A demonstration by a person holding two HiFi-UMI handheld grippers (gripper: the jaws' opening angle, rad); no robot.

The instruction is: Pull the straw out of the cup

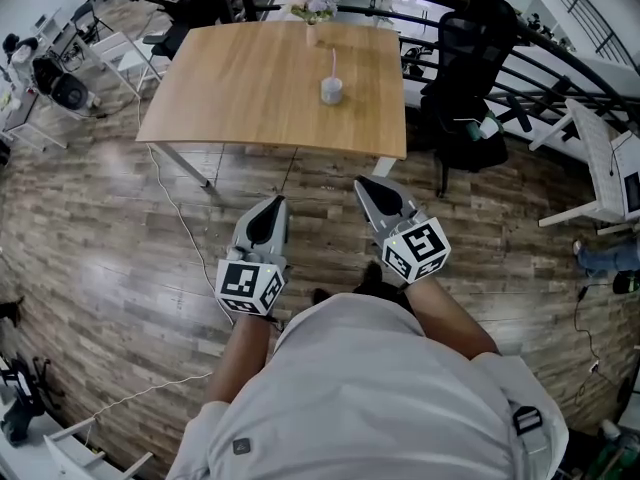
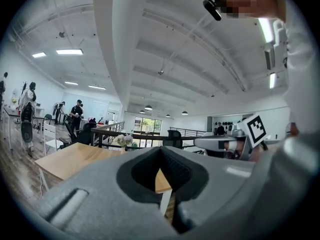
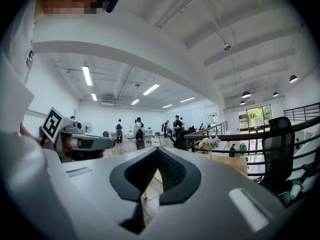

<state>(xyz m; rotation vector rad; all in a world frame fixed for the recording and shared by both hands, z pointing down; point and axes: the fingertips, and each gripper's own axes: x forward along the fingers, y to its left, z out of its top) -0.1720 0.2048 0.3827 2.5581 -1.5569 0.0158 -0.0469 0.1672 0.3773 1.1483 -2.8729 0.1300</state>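
I see a small clear plastic cup (image 1: 331, 90) with a thin pink straw (image 1: 333, 64) standing in it, right of the middle of the light wooden table (image 1: 240, 88). My left gripper (image 1: 276, 204) and right gripper (image 1: 364, 184) hang well short of the table's near edge, jaws pressed together on nothing.

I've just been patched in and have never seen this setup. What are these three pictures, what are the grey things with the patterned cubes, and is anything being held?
There is no robot arm. A person holds a two-jaw gripper in each hand. The top-down picture comes from a camera on their head. It shows the left gripper and right gripper, each with a marker cube. The other two pictures come from cameras riding on the grippers, looking along the jaws. Both pairs of jaws are together and hold nothing. Ahead, out of reach, stands a wooden table. It carries a clear cup with a pink straw in it, and flowers at its far edge.
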